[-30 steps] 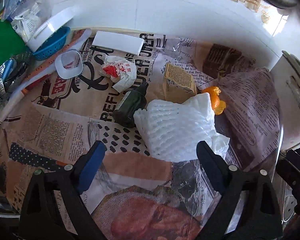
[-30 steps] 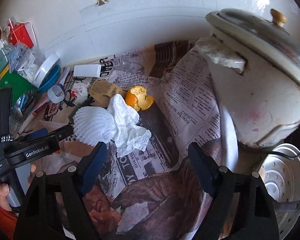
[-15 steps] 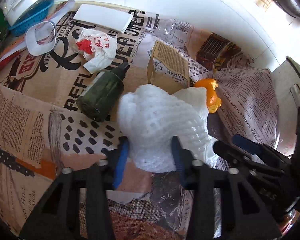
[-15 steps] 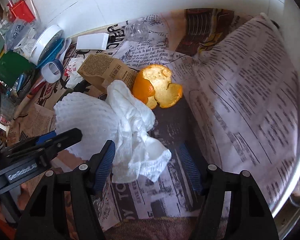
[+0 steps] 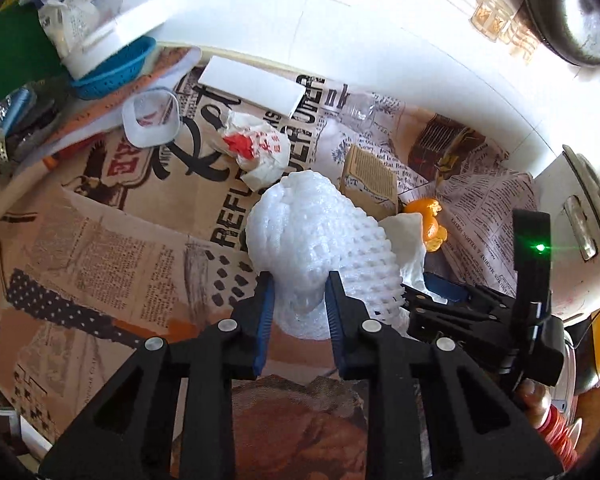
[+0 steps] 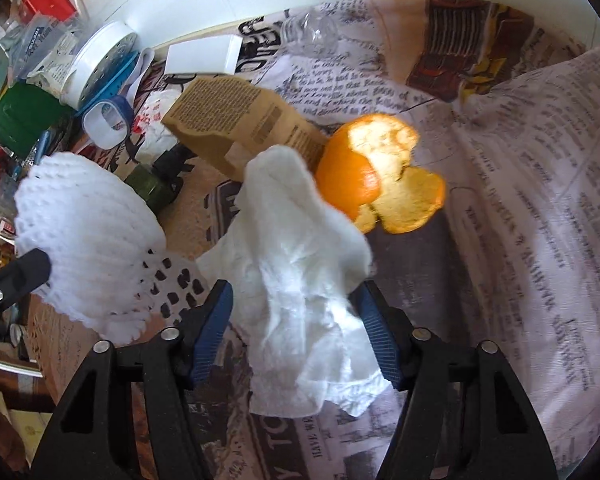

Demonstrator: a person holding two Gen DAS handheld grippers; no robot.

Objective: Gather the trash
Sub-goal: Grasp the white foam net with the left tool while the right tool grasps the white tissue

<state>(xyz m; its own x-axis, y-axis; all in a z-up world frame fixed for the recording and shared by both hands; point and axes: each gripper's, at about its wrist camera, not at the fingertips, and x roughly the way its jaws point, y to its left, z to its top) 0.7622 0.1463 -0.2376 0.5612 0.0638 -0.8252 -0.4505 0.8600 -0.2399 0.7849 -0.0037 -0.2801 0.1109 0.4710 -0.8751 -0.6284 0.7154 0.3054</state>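
Note:
My left gripper (image 5: 299, 284) is shut on the near end of a white foam fruit net (image 5: 320, 232), which is squeezed between the blue pads and sticks out ahead over the newspaper. In the right wrist view the same foam net (image 6: 88, 232) is at the left. A crumpled white tissue (image 6: 300, 280) lies between the pads of my right gripper (image 6: 294, 294), whose jaws are closing and stand close on both sides of it. Just beyond the tissue are an orange peel (image 6: 380, 184) and a torn brown carton (image 6: 240, 120).
A crumpled wrapper with red print (image 5: 256, 152), a dark green bottle (image 6: 152, 184), a white box (image 5: 252, 84), a clear bottle (image 6: 308, 32) and a white ring (image 5: 152, 120) lie on the newspaper. A blue basket (image 5: 112, 68) and clutter crowd the left. A cooker (image 5: 580, 220) stands on the right.
The left jaws went from wide open to shut on the foam net, which now hides the green bottle in that view. The right gripper came down over the tissue and its jaws narrowed.

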